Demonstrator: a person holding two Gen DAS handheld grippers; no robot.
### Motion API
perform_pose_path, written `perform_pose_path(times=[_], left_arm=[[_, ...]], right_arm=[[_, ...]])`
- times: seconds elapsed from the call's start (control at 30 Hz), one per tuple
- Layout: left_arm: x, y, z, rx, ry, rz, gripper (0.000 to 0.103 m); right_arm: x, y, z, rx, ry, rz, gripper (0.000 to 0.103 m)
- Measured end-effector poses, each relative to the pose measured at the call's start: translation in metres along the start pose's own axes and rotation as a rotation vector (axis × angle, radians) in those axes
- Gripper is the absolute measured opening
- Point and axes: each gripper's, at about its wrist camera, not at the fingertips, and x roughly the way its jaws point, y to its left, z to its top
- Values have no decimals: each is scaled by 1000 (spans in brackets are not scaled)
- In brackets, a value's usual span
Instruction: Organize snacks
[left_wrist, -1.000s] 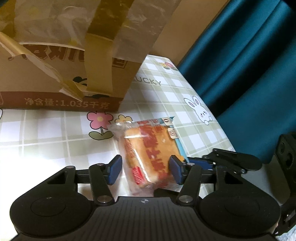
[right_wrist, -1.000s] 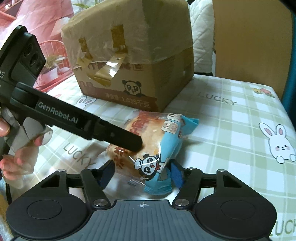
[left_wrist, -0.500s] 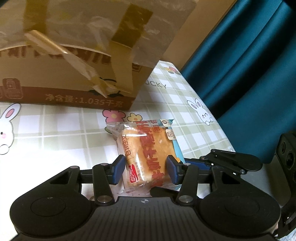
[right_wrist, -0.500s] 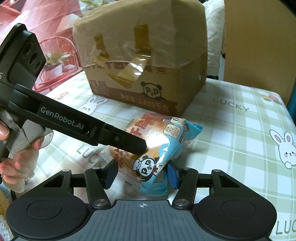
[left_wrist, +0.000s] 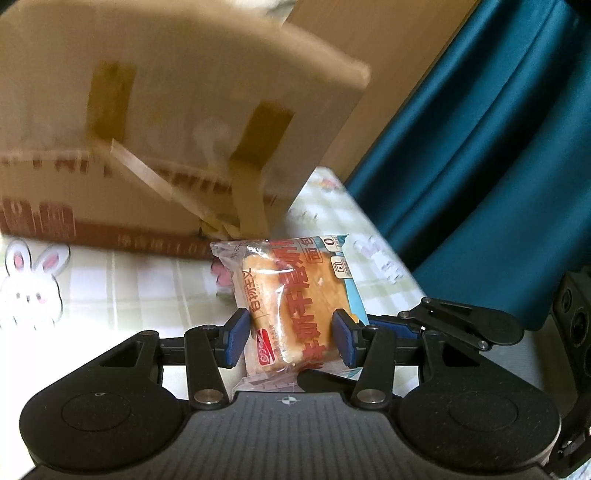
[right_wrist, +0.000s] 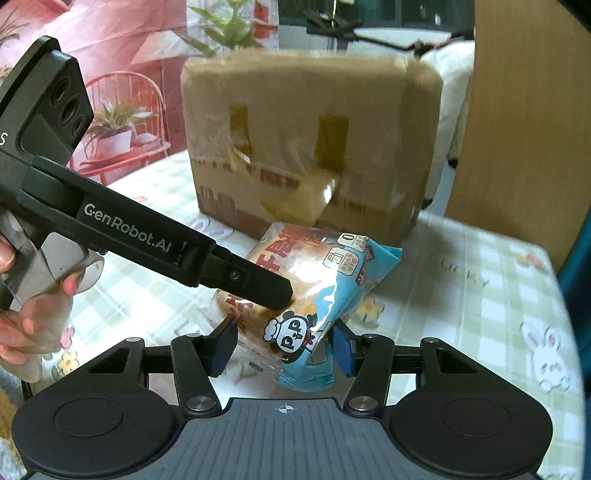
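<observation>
Both grippers pinch one clear-and-blue plastic-wrapped bread snack (left_wrist: 295, 306) – left gripper (left_wrist: 291, 338) and right gripper (right_wrist: 284, 345) clamped on it, above the green-checked bunny tablecloth (right_wrist: 480, 295). Taped brown cardboard box (right_wrist: 310, 140) just behind; teal curtain (left_wrist: 480, 147) beside.

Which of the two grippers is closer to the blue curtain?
Right. The right gripper, jaws just closing on the snack packet, is on the curtain side; the left gripper holds the packet's far side.
</observation>
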Motion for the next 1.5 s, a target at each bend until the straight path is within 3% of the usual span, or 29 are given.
perform_pose_path(times=[0.23,0.4,0.73,0.97,1.17,1.2,1.27,1.5], left_arm=[[-54,-19,42,89,-171,-18,52],[-86,-27,88,158,-274,13,52],[-74,2,170,156,-323,112,52],[-52,33,187,129,-259,181,53],[-47,41,184,125,-228,219,53],[-46,40,184,130,-228,243,54],[-47,38,183,147,-230,276,63],[-72,35,177,130,-290,337,86]], right_arm=[[-36,6,58,-76,-137,-32,50],[-46,5,116,-144,-229,-43,50],[10,-14,205,-151,-279,-17,50],[67,-22,214,-71,-237,11,50],[88,-24,207,-36,-205,-11,51],[88,-24,204,-32,-206,-28,53],[83,-27,198,-15,-208,-60,68],[60,-40,181,88,-231,-159,91]])
